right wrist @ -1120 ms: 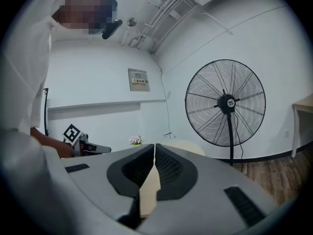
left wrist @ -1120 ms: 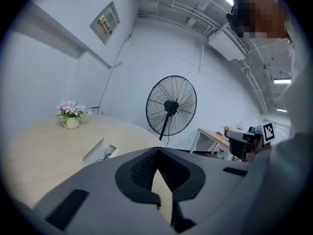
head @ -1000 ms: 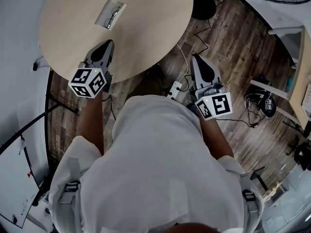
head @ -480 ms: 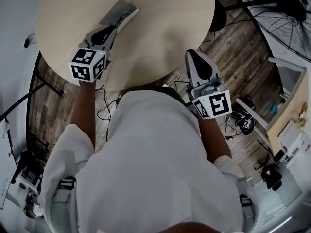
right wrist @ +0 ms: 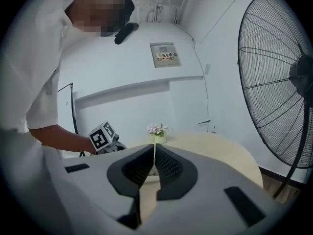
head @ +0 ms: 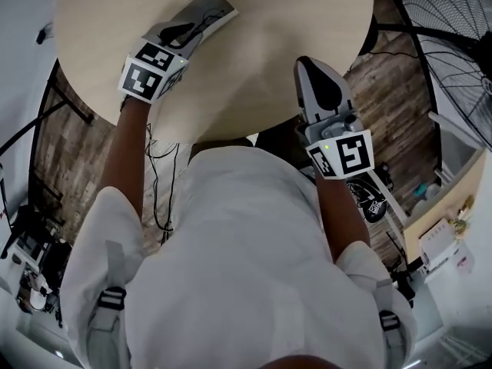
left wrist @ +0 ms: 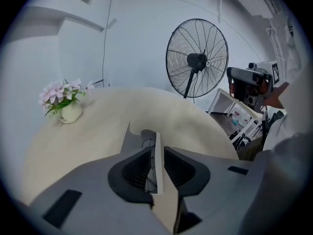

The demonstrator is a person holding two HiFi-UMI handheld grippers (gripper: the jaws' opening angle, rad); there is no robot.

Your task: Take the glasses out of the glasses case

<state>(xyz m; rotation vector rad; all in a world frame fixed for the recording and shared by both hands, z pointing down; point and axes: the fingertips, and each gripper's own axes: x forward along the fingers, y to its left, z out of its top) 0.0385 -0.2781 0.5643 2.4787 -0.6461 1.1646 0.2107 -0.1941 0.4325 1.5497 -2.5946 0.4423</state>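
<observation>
A grey open glasses case (head: pixel 214 8) lies at the far left of the round table (head: pixel 261 29), with thin dark-framed glasses (head: pixel 198 26) inside. My left gripper (head: pixel 183 32) lies over the case's near end. In the left gripper view its jaws stand a sliver apart along the case's white right wall (left wrist: pixel 157 155), shut on it, and the glasses (left wrist: pixel 145 142) show just left of the wall. My right gripper (head: pixel 307 62) hovers shut and empty over the table's near right edge, well apart from the case. Its own view shows the closed gripper (right wrist: pixel 154 150).
A small pot of pink flowers (left wrist: pixel 68 107) stands at the table's far side. A large pedestal fan (head: pixel 453 29) stands right of the table. Cables run across the wooden floor (head: pixel 69 137) under the table's left edge. Shelving (head: pixel 442 237) stands at the lower right.
My left gripper has travelled forward across the table onto the case's near end. The right gripper has moved up from over the floor to the table's edge.
</observation>
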